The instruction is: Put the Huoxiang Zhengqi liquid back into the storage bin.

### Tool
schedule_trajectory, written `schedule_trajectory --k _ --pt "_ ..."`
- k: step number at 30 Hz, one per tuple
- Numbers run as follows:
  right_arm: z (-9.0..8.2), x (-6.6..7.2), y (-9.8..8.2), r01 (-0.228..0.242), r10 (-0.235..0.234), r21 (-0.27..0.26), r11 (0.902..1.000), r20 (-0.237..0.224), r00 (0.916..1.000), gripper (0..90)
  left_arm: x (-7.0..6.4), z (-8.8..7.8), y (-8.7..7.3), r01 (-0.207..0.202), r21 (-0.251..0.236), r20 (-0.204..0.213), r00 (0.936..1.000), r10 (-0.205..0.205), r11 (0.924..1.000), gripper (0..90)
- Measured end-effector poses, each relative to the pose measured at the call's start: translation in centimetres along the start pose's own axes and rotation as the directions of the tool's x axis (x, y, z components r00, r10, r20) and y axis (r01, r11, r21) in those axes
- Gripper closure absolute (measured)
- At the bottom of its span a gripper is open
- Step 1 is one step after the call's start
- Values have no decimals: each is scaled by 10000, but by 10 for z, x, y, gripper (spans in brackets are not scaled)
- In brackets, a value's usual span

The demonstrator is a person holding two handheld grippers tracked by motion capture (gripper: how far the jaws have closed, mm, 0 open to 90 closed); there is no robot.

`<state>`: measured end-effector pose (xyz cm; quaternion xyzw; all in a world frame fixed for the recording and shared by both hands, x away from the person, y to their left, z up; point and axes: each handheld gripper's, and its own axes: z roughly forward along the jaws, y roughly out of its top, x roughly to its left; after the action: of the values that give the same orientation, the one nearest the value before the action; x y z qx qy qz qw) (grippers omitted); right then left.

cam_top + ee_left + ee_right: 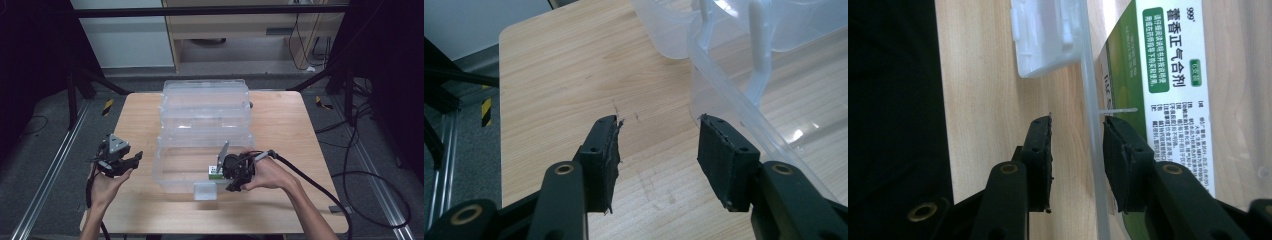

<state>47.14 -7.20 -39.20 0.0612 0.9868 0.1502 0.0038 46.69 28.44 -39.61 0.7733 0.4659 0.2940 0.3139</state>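
Right hand-held gripper (235,182) is at the front wall of the clear plastic bin (172,175), jaws part open and straddling that thin wall (1093,150), gripping nothing. The green-and-white medicine box (215,172) sits inside the bin, just behind that wall. Left hand-held gripper (134,159) hovers wide open and empty over the tabotop's neighbour side, above the tabletop (140,120) beside the bin.

Count as I see it: 1 table (145,200). 1 clear bin (172,172), with 1 lid (205,97) hinged open behind it and 1 latch (205,191) at its front wall. 1 green-and-white box (215,172) inside the bin. 2 grippers in my hands: my left gripper (134,159) and my right gripper (231,187), each with 2 jaws and 1 cable.
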Motion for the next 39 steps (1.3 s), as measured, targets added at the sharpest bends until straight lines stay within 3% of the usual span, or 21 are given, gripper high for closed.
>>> schedule_trajectory --k 14,22,39 --pt "6 -2 2 -139 135 234 9996 163 9998 756 -1 0 0 -39 -7 -13 10000 39 10000 499" --pt "9 -4 1 7 -22 463 9989 318 9995 811 -1 0 0 -49 -29 -21 10000 49 10000 499" --pt "10 -4 2 251 -268 509 9984 329 9991 832 -4 -7 9 -289 -447 103 9995 294 9986 496"
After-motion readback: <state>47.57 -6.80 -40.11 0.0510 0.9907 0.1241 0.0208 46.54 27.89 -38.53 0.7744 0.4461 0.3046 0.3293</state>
